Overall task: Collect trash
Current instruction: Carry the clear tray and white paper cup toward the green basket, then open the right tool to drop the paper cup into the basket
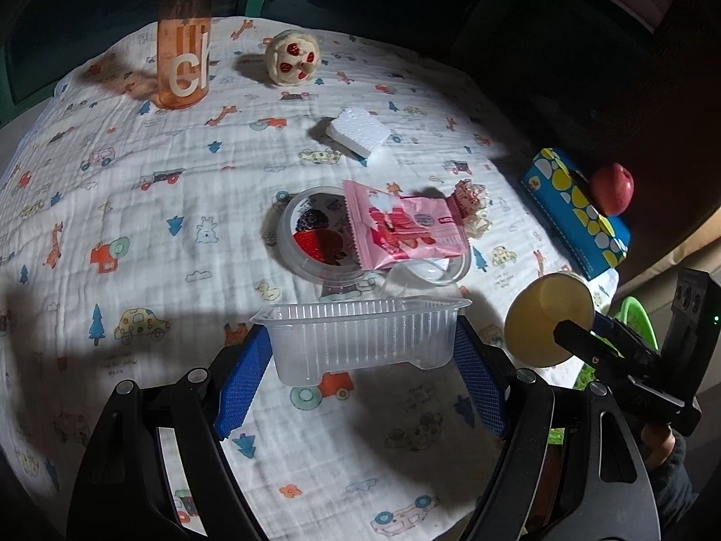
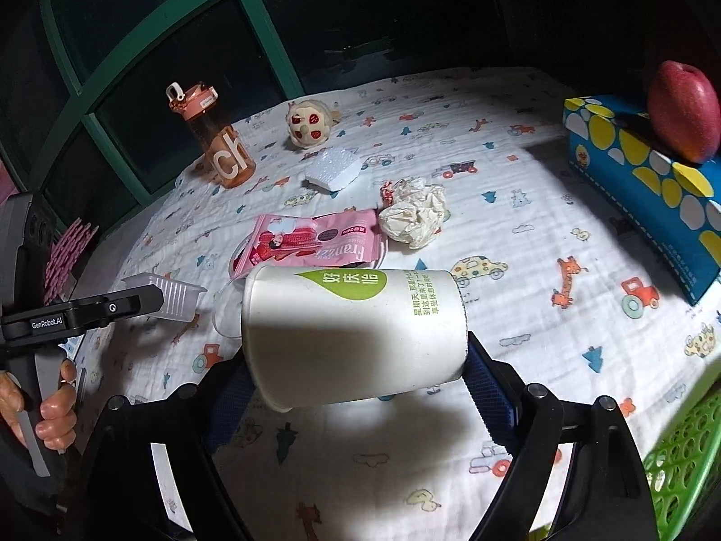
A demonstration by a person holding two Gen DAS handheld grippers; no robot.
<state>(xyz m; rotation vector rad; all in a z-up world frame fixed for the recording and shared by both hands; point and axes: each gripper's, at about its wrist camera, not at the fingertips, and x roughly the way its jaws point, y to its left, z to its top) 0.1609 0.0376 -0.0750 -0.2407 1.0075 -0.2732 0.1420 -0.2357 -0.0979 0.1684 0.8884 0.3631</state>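
My left gripper [image 1: 360,360] is shut on a clear ribbed plastic tray [image 1: 360,338] and holds it above the table; the tray also shows in the right wrist view [image 2: 173,295]. My right gripper [image 2: 356,378] is shut on a white paper cup [image 2: 351,333] lying sideways between the fingers; its base shows in the left wrist view [image 1: 547,327]. On the cloth lie a pink snack wrapper [image 1: 401,230] over a clear fruit-cup lid [image 1: 315,234], a crumpled tissue [image 2: 414,216] and a white foam block [image 1: 358,130].
An orange water bottle [image 1: 184,40] and a small plush toy [image 1: 293,58] stand at the back. A blue tissue box [image 2: 649,180] with a red apple [image 2: 682,110] on it sits at the right. A green basket [image 2: 680,460] is at the right table edge.
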